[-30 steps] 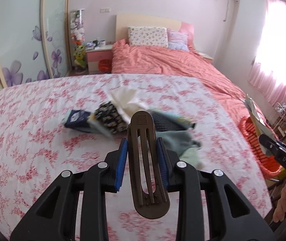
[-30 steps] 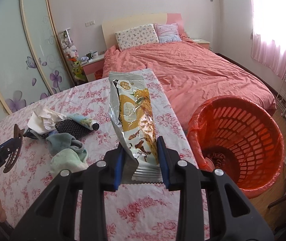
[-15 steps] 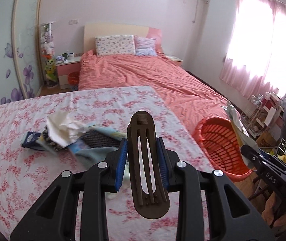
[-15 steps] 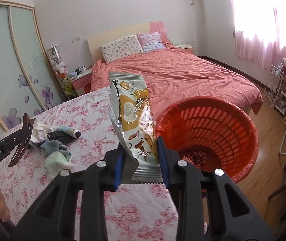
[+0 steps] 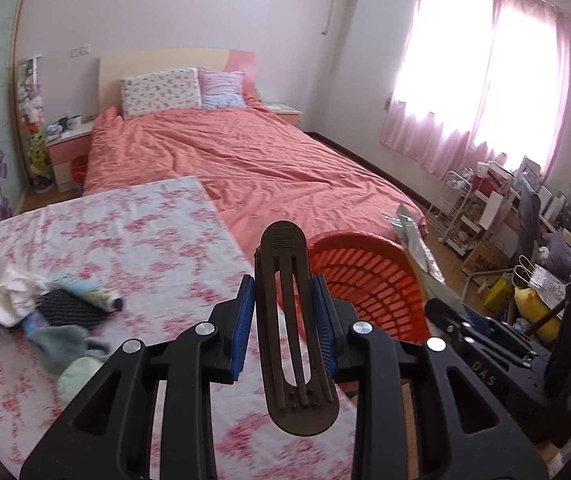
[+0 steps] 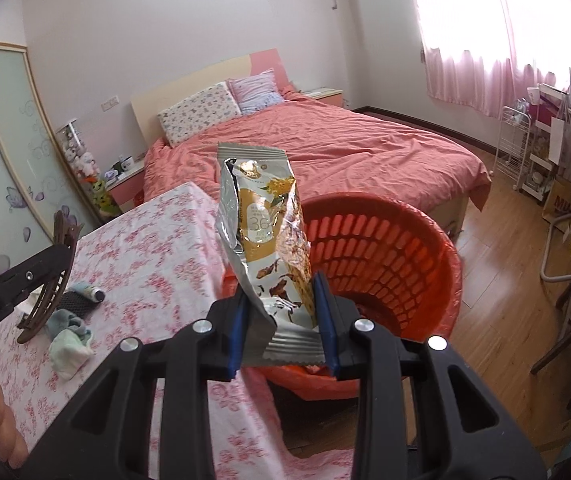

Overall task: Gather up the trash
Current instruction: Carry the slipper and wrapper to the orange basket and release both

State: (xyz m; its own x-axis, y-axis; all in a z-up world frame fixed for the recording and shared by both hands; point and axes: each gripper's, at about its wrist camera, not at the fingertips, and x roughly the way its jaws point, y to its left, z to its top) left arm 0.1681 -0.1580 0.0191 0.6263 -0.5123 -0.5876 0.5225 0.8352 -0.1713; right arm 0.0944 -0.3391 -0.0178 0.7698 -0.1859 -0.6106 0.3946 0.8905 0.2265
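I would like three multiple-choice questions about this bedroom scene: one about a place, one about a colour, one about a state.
1. Where does the basket stand?
A. on the bed
B. on the floor beside the table
C. on the table

2. What colour is the hair clip?
A. brown
B. white
C. green

3. What is the state of the right gripper?
A. open and empty
B. shut on a sock
C. shut on the snack wrapper

Answers: 1 B, it stands on the wooden floor at the edge of the floral table. 2 A, the clip in the left gripper is dark brown. 3 C, both pads press the wrapper's lower end.
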